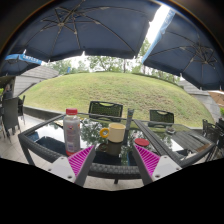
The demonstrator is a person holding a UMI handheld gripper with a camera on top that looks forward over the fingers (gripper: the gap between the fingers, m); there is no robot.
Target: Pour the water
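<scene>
A clear plastic bottle (pixel 72 131) with a red cap stands upright on a glass-topped patio table (pixel 45 128), just beyond the left finger. A yellow mug (pixel 115 132) stands on the table ahead of the fingers, between their lines. A small red-topped object (pixel 142 143) sits just past the right finger. My gripper (pixel 113 160) is open and empty, its magenta pads (pixel 80 160) spread wide near the table's near edge.
Dark patio chairs (pixel 105 109) stand around the far side of the table and at the left (pixel 10 115). Large dark umbrellas (pixel 90 25) hang overhead. A grassy slope (pixel 110 88) rises beyond.
</scene>
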